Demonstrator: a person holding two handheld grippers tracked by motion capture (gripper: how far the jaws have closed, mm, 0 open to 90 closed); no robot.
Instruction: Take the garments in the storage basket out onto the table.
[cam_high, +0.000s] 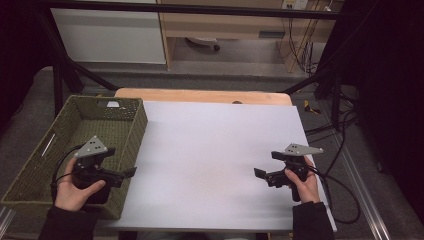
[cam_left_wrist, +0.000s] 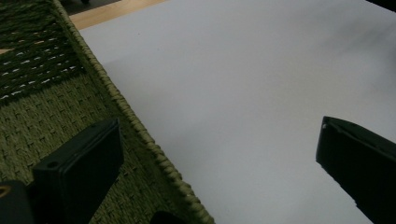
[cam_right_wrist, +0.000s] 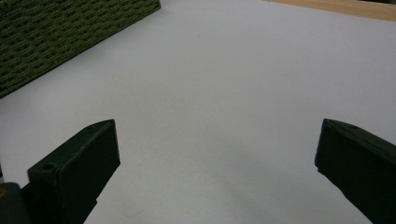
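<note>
My left gripper is held in a hand over the near right corner of a green woven basket and points right. In the left gripper view it is open, one jaw over the basket's rim and the other over the white sheet. My right gripper sits low over the right side of the white sheet and points left. It is open, with nothing between its jaws. The basket's outer wall shows far off in the right gripper view.
The white sheet covers a wooden table whose far edge is bare. The basket looks empty inside. Black frame poles stand at both sides, and cables trail on the floor at the right.
</note>
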